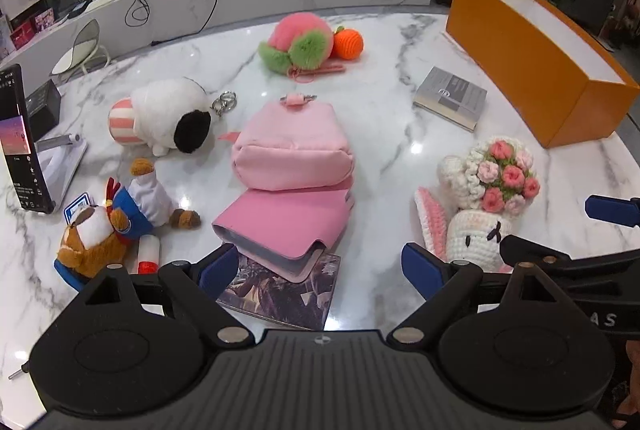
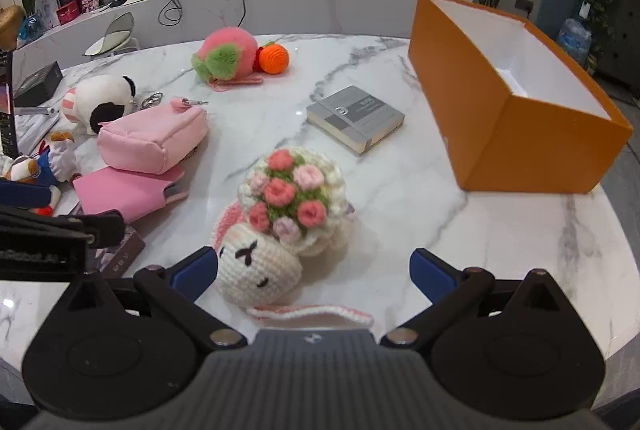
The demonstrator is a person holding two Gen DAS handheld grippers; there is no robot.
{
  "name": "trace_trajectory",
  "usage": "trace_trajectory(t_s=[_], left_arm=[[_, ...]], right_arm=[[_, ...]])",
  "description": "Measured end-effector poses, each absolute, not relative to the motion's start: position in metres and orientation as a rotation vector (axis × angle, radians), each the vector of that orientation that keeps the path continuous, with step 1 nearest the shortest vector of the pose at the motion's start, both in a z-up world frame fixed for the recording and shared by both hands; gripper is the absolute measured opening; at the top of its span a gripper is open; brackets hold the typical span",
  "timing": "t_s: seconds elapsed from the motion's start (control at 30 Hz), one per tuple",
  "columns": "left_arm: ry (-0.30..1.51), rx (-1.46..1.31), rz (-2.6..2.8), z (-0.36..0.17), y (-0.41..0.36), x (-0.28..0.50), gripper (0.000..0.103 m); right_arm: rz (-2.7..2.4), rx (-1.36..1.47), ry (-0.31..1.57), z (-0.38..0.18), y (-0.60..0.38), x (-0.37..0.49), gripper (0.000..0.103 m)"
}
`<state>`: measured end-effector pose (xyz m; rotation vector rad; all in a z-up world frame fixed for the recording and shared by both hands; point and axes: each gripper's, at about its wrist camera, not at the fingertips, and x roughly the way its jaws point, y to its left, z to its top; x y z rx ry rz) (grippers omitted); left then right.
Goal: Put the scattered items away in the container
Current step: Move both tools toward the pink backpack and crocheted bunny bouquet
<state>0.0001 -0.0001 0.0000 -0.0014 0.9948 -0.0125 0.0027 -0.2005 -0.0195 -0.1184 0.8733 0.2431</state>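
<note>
Both grippers are hovering over the near edge of the marble bench with jaws spread wide and holding nothing: the left gripper above the pink wallet and a dark booklet, the right gripper straddling the crocheted bunny and its flower bouquet.

The items are lying scattered on the bench: a pink pouch resting on the wallet, a grey book mid-bench, a white plush, a bear toy and a pink-green plush with an orange ball toward the far edge. The orange box is standing open at the right edge; the visible part of its inside is looking bare.

Risks, as I judge them: the bunny's loose ear strap is trailing toward the near edge and could snag or drag; the soft bouquet could slip from a shallow pinch; lifting the wallet would be tipping the pouch. The 2 grippers are sitting close together, so crossing paths could collide. Open marble between bunny and box is leaving a clear route, past the book.
</note>
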Motion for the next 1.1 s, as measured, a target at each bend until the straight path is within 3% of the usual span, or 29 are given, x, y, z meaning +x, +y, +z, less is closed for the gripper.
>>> trace_trajectory(t_s=[1.1], left_arm=[[0.961, 0.022, -0.008, 0.0035, -0.0021, 0.0015, 0.103]], right_arm=[[0.234, -0.083, 0.869, -0.0196, -0.2030, 0.0062, 0.103]])
